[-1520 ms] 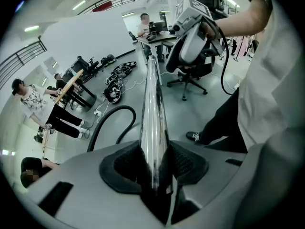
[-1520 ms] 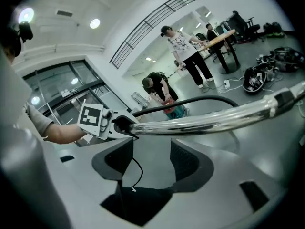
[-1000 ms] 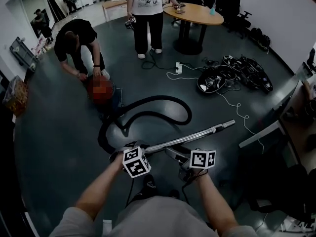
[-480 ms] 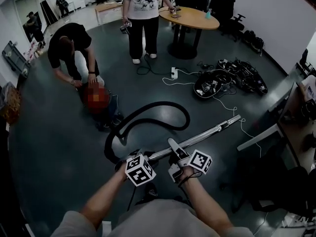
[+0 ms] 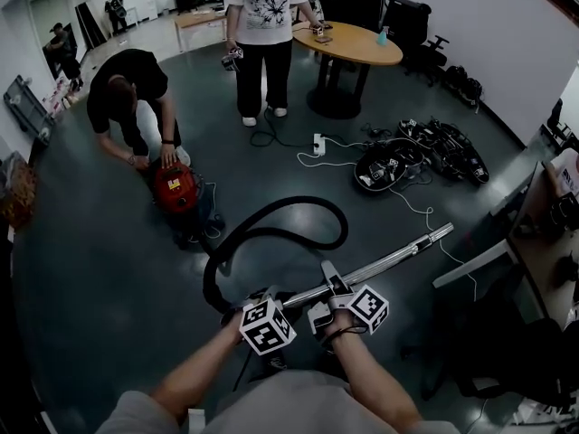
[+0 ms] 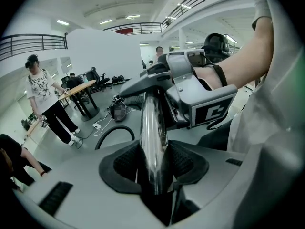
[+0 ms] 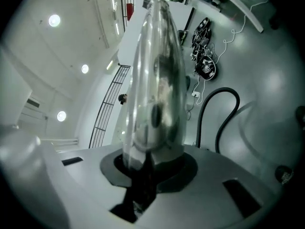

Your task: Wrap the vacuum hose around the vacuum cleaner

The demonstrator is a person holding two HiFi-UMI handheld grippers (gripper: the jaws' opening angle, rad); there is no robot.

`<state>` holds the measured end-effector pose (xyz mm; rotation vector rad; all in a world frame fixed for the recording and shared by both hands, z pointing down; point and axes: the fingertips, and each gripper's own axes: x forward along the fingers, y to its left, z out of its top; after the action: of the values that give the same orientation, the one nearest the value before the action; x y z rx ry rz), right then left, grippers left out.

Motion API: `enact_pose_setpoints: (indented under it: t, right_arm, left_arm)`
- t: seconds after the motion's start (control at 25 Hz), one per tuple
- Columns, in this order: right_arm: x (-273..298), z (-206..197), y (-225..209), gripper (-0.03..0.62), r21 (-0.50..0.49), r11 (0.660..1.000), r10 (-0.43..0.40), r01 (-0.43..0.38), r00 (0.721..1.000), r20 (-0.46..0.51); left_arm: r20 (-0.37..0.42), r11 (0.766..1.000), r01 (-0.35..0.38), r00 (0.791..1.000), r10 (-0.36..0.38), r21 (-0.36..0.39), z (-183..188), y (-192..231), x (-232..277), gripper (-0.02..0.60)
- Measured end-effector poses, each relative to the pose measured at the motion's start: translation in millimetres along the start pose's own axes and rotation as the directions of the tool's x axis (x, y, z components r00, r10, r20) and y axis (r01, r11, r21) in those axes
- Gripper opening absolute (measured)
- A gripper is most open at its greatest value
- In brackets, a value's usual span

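In the head view a chrome wand (image 5: pixel 389 262) runs from my hands toward the right. A black hose (image 5: pixel 303 208) loops from its near end back to the red vacuum cleaner (image 5: pixel 175 186) on the floor at left. My left gripper (image 5: pixel 261 300) is shut on the wand's hose end, and the tube (image 6: pixel 150 123) sits between its ribbed pads (image 6: pixel 125 162). My right gripper (image 5: pixel 326 295) holds the wand a little further along. Its jaws are closing, and the tube (image 7: pixel 155 80) fills the hollow between its pads.
A person in black (image 5: pixel 127 93) bends over the vacuum cleaner with a hand on it. Another person (image 5: pixel 262 25) stands beyond, by a round table (image 5: pixel 353 42). Cables and bags (image 5: pixel 421 152) lie on the floor at right. A desk edge (image 5: pixel 475 260) is near right.
My right gripper's jaws have come in around the wand. Both grippers and the wand have shifted slightly right. The vacuum cleaner's red body now shows plainly.
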<state>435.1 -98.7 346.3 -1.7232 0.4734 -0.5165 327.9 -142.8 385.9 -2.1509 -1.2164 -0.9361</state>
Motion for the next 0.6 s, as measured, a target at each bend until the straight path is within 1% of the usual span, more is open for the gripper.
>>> enact_pose_setpoints:
  t: [0.04, 0.16, 0.36, 0.52, 0.6]
  right_arm:
    - [1.0, 5.3, -1.4, 0.063, -0.001, 1.0, -0.008, 0.008, 1.0, 0.003]
    - [8.2, 21.2, -1.8, 0.06, -0.022, 1.0, -0.006, 0.006, 1.0, -0.016]
    - [21.8, 47.4, 4.3, 0.058, -0.084, 0.996, 0.012, -0.018, 0.997, -0.076]
    - [40.1, 69.4, 11.5, 0.058, -0.143, 0.988, 0.03, -0.05, 0.99, -0.141]
    - [47.6, 78.1, 14.9, 0.058, -0.173, 0.983, 0.036, -0.065, 0.985, -0.171]
  left_arm:
    - [0.003, 1.0, -0.006, 1.0, 0.006, -0.006, 4.1, 0.7, 2.8, 0.164]
    - [0.015, 0.999, -0.019, 1.0, 0.019, -0.035, 16.6, 7.5, 13.4, 0.164]
    - [0.056, 0.993, -0.029, 0.998, 0.035, -0.112, 41.0, 19.2, 32.2, 0.164]
    - [0.076, 0.985, -0.063, 0.994, 0.076, -0.158, 61.1, 35.2, 45.1, 0.164]
    - [0.077, 0.98, -0.088, 0.992, 0.103, -0.176, 68.2, 42.9, 48.4, 0.183]
